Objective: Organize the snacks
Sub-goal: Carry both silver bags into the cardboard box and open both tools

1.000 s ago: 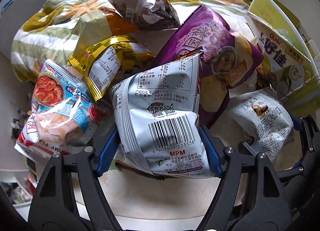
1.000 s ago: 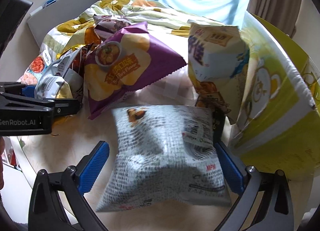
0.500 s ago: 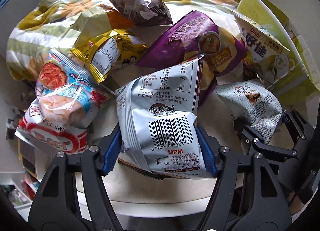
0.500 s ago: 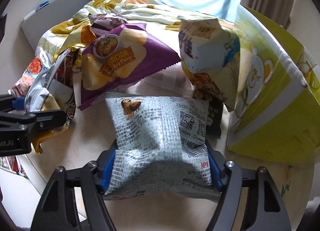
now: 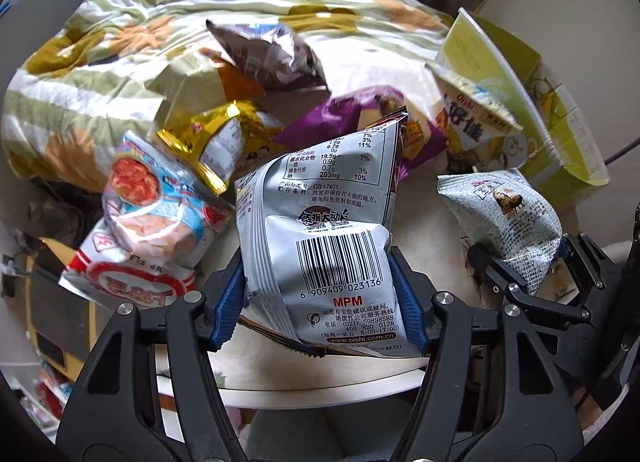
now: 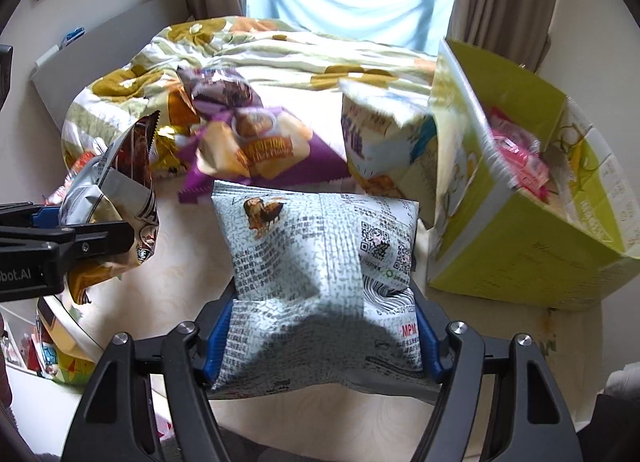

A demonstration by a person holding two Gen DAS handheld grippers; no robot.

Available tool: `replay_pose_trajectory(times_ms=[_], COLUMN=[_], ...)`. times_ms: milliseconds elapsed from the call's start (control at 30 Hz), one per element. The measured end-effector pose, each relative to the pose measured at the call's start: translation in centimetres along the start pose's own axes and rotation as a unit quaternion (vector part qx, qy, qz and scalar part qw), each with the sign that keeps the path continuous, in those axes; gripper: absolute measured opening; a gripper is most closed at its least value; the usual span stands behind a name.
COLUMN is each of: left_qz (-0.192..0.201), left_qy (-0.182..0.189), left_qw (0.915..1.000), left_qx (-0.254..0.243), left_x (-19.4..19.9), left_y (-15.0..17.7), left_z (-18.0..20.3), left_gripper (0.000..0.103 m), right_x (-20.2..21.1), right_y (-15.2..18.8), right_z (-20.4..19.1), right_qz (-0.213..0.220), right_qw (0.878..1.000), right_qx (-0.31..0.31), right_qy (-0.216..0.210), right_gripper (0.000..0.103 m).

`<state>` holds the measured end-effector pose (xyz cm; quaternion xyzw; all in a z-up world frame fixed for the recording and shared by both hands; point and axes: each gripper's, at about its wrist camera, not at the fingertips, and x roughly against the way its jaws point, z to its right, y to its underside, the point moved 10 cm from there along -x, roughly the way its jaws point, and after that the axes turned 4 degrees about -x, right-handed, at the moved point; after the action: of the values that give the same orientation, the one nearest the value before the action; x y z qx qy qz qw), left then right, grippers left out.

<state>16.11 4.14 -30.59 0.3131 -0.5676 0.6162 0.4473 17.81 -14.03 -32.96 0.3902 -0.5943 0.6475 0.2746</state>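
Silver snack bag (image 5: 320,246) between closing left jaws; newsprint-patterned bag (image 6: 320,282) between right jaws

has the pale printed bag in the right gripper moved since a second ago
Yes. The pale printed bag, pinched in the right gripper, has come up off the table, drawing back from the yellow-green box.

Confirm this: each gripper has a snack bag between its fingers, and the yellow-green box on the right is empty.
Not quite. Each gripper does hold a bag, but the yellow-green box is not empty: the right wrist view shows pink packets inside it.
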Motion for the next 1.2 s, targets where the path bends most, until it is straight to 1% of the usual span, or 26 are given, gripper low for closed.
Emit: replay_pose_trajectory(times_ms=[100, 167, 267, 333, 467, 667, 800, 967, 1067, 1167, 1200], left_qz=[0.017, 0.029, 0.053, 0.067, 0.094, 0.119, 0.125, 0.115, 0.103, 0.091, 0.086], left_qy=[0.016, 0.033, 0.058, 0.069, 0.089, 0.105, 0.117, 0.116, 0.108, 0.095, 0.088], left_qw=[0.9997, 0.999, 0.9966, 0.9947, 0.9897, 0.9837, 0.9815, 0.9819, 0.9835, 0.9859, 0.9869], left_qx=[-0.006, -0.008, -0.023, -0.038, -0.061, -0.084, -0.086, -0.096, -0.102, -0.104, -0.104], left_x=[1.8, 2.9, 4.8, 5.9, 7.8, 9.1, 8.3, 5.1, 2.6, 0.0, -0.7], left_y=[-1.0, -2.0, -4.0, -5.3, -8.0, -11.4, -13.3, -15.3, -16.1, -16.4, -16.3], left_z=[0.5, 1.2, 3.1, 4.4, 7.8, 14.0, 18.6, 24.6, 27.7, 30.0, 30.6], left_gripper=[0.062, 0.062, 0.062, 0.062, 0.062, 0.062, 0.062, 0.062, 0.062, 0.062, 0.065], right_x=[1.8, 3.1, 5.5, 7.3, 10.2, 13.1, 14.0, 14.1, 13.4, 12.6, 12.2], right_y=[-0.7, -1.4, -2.8, -3.7, -5.5, -7.8, -8.8, -10.1, -10.5, -10.3, -10.4], right_z=[-0.1, -0.2, 0.0, 0.7, 3.2, 9.3, 13.9, 18.8, 21.5, 23.8, 24.7], right_qz=[0.011, 0.018, 0.031, 0.043, 0.065, 0.091, 0.094, 0.099, 0.096, 0.092, 0.088], right_qw=[1.0, 1.0, 0.999, 0.998, 0.995, 0.991, 0.989, 0.987, 0.987, 0.988, 0.989], right_qx=[-0.011, -0.019, -0.033, -0.047, -0.068, -0.085, -0.106, -0.112, -0.117, -0.115, -0.115], right_qy=[0.006, 0.007, 0.011, 0.009, 0.018, 0.048, 0.049, 0.053, 0.046, 0.04, 0.038], right_gripper=[0.069, 0.069, 0.069, 0.069, 0.069, 0.069, 0.069, 0.069, 0.069, 0.069, 0.069])
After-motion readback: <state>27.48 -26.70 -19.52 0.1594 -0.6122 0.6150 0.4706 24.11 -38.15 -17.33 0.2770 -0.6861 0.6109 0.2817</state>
